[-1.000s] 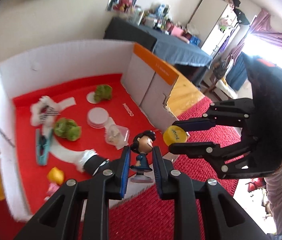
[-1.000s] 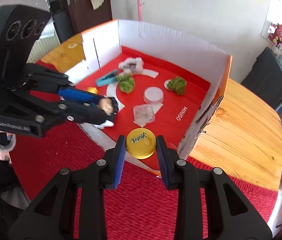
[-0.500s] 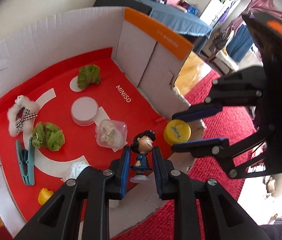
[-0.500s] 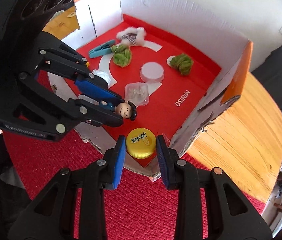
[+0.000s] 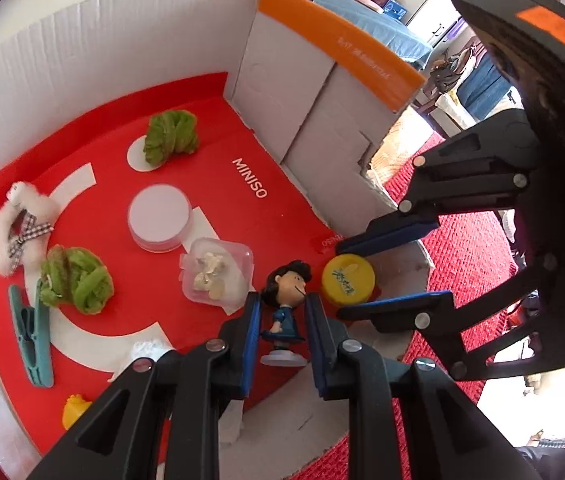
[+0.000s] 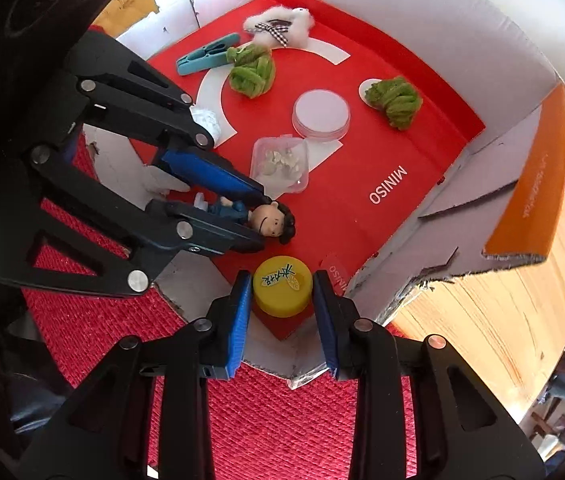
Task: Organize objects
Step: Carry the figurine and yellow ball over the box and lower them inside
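In the lower centre of the left wrist view, we held the figurine (image 5: pixel 284 312) in our left gripper (image 5: pixel 282 320), its 2 blue pads closed narrowly on the small blue body, dark-haired head poking out past the tips. In the lower centre of the right wrist view, our right gripper (image 6: pixel 282 300) pinched the yellow cap (image 6: pixel 281 291) between its pads.

Compared with 1 second earlier, we had carried both items forward and down: then they hung over the torn front edge of the cardboard box (image 5: pixel 294 108) and the red mat (image 6: pixel 266 412), and now both sat over the box's red floor, just inside its front edge. Whether either one touched the floor yet, we could not tell. We judged the delivery nearly done, with only the lowering and release left.

Just beyond the figurine lay the clear plastic case (image 5: pixel 216 274), very near, so we thought a careless release might knock it. Past that, mid-frame, sat the white round tin (image 5: pixel 159 218), with 2 green yarn bundles (image 5: pixel 170 132) either side. At far left were the teal clip (image 5: pixel 32 336) and the white fluffy toy (image 5: pixel 18 228), against the back wall.
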A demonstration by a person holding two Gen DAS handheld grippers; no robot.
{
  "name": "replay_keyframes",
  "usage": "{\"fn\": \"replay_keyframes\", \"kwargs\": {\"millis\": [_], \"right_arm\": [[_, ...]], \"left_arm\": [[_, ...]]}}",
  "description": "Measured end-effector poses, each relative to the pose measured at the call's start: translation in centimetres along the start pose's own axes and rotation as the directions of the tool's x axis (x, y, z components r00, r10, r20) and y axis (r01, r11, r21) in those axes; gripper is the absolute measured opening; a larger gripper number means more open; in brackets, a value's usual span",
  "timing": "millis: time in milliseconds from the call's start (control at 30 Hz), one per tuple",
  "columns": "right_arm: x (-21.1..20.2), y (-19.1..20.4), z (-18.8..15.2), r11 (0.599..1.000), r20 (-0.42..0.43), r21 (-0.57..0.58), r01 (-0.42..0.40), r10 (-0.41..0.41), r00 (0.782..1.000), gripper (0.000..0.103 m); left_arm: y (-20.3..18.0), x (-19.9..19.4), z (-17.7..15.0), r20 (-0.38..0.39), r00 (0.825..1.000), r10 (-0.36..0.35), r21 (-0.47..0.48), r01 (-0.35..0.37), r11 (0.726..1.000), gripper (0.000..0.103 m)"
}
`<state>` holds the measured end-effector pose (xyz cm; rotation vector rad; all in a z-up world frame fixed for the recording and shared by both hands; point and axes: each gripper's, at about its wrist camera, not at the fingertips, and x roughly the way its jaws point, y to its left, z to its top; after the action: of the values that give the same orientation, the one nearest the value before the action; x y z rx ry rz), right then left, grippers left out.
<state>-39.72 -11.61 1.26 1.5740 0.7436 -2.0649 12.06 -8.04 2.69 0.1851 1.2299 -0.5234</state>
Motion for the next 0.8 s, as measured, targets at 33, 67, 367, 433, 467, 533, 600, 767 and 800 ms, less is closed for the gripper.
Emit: {"fn": "replay_keyframes", "kwargs": {"millis": [33, 67, 367, 433, 467, 533, 600, 767, 800], "right_arm": [[0.0, -0.1, 0.0, 1.000, -0.003, 0.002, 0.003, -0.003, 1.000, 0.030], [0.1, -0.1, 0.0, 1.000, -0.005, 0.014, 0.005, -0.005, 1.000, 0.030], [0.2, 0.0, 0.2, 0.999, -0.024, 0.050, 0.006, -0.005, 1.000, 0.030], [0.3, 0.1, 0.2, 0.997, -0.035, 0.083, 0.010, -0.007, 0.999, 0.030], [0.3, 0.1, 0.2, 0.996, -0.041, 0.086, 0.012, -0.009, 0.999, 0.030], [0.3, 0.2, 0.3, 0.996, -0.051, 0.093, 0.017, -0.012, 0.999, 0.030], [0.4, 0.4, 0.3, 0.994, -0.058, 0.105, 0.024, -0.018, 0.998, 0.030], [0.5, 0.7, 0.5, 0.972, -0.105, 0.229, 0.058, -0.035, 0.994, 0.030], [0.5, 0.7, 0.6, 0.971, -0.108, 0.231, 0.058, -0.034, 0.994, 0.030]], "left_arm": [[0.1, 0.1, 0.0, -0.003, 1.000, -0.006, -0.003, 0.006, 1.000, 0.023], [0.1, 0.2, -0.1, -0.001, 1.000, -0.010, -0.004, 0.010, 1.000, 0.023], [0.0, 0.5, -0.3, -0.007, 1.000, -0.022, -0.007, 0.022, 1.000, 0.023], [0.3, 0.3, -0.2, -0.011, 1.000, -0.027, -0.011, 0.027, 1.000, 0.023], [0.4, 0.3, -0.2, -0.011, 1.000, -0.029, -0.011, 0.029, 1.000, 0.023], [0.4, 0.3, -0.3, -0.012, 0.999, -0.031, -0.009, 0.031, 0.999, 0.023], [0.6, 0.2, -0.4, -0.012, 0.999, -0.031, -0.010, 0.031, 0.999, 0.023], [1.0, 0.4, 0.4, -0.016, 0.999, -0.036, -0.016, 0.035, 0.999, 0.023], [1.4, 0.1, 0.3, -0.016, 0.999, -0.037, -0.015, 0.037, 0.999, 0.023]]}}
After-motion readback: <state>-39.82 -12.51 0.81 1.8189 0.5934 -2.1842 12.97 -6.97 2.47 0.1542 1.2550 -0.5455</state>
